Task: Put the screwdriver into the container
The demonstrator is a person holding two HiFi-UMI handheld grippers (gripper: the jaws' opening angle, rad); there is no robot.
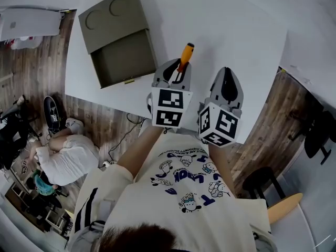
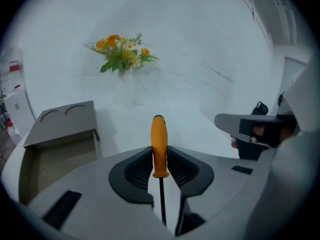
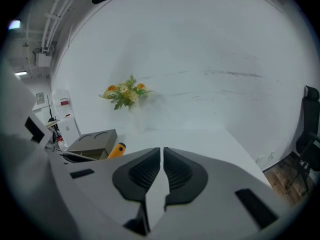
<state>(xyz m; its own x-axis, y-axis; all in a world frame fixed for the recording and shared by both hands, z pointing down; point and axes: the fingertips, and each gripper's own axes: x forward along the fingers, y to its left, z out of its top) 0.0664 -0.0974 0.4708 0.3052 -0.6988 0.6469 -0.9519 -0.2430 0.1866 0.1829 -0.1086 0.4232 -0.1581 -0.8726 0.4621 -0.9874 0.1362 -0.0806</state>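
**Inspector:** Two grippers are showing; what is each doing?

**Operator:** Nearest, the left gripper [image 2: 160,156] is clamping the screwdriver [image 2: 159,143] at the base of its orange handle, with the shaft running back towards the person. The right gripper [image 3: 161,156] is sitting almost closed, gripping nothing.

**Inspector:** And the container?

**Operator:** The open grey container [image 1: 123,56] is lying farther out on the white table [image 1: 226,30], to the left, well apart from the tool.

**Inspector:** I am advising travelling left, levelling the tool over the open compartment and lowering it before releasing.

Flower bunch [image 2: 122,53] sitting at worktop's [image 1: 231,30] far edge; black stool [image 1: 261,181] standing on wood floor [image 1: 31,72] off near-right corner.
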